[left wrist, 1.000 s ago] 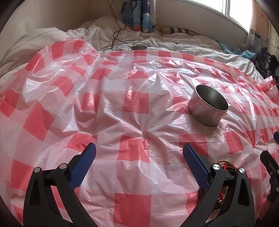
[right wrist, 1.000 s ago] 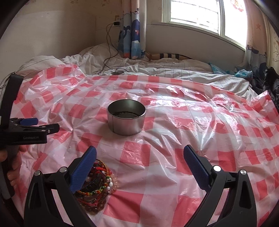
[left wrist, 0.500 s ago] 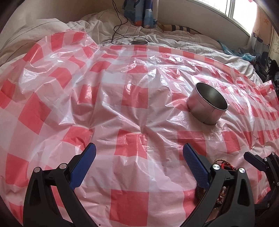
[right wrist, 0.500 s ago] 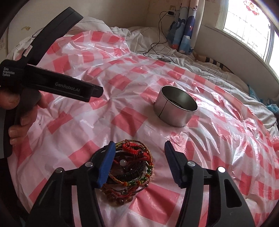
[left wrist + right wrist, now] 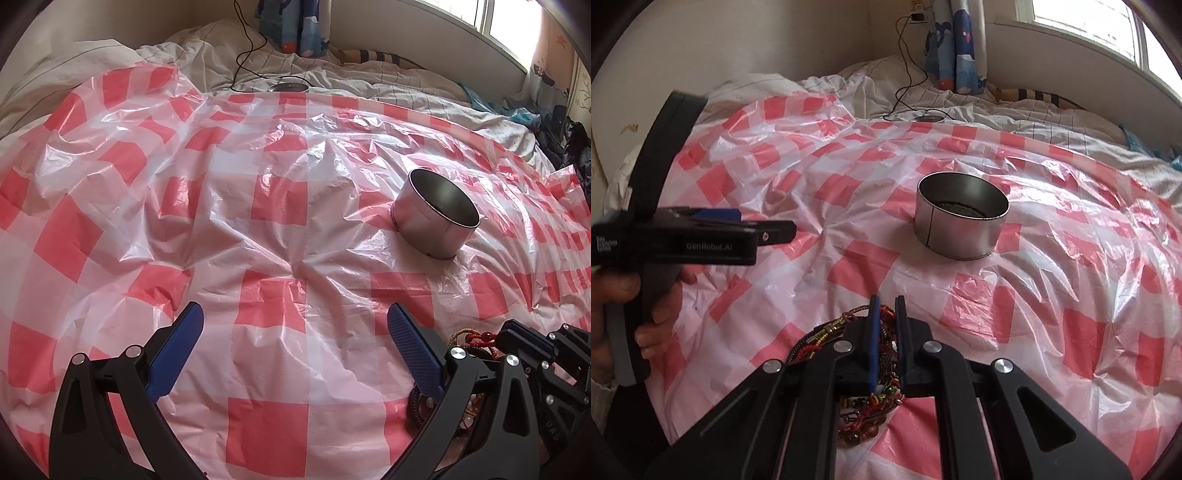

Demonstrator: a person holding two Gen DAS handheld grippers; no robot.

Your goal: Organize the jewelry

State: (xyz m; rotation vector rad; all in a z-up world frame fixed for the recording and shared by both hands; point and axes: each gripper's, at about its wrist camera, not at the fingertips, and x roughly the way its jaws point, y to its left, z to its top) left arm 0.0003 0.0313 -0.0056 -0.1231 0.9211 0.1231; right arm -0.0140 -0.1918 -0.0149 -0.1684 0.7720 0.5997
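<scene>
A pile of beaded and corded bracelets [image 5: 866, 413] lies on the red-and-white checked plastic sheet [image 5: 1071, 295], near the front. My right gripper [image 5: 886, 300] sits on top of the pile. Its jaws are closing, almost together, with red and brown cords between the blue pads. An open round metal tin [image 5: 960, 221] stands further back, with something dark at its bottom. In the left wrist view my left gripper [image 5: 294, 314] hovers open over bare sheet with nothing between its fingers. The tin [image 5: 436, 218] is to its right, and the bracelets [image 5: 476, 338] show under the right gripper's tip [image 5: 515, 332].
A person's hand [image 5: 613, 295] holds the left gripper [image 5: 783, 232] at the left. White bedding [image 5: 369, 74] lies behind the sheet with a black cable [image 5: 243, 55] and a small round metal lid [image 5: 288, 87]. Dark clothes [image 5: 569, 147] are piled at the right edge.
My right gripper swung over the bracelet pile and sank onto it, and its jaws went from wide open to nearly together. The left gripper stayed put and open.
</scene>
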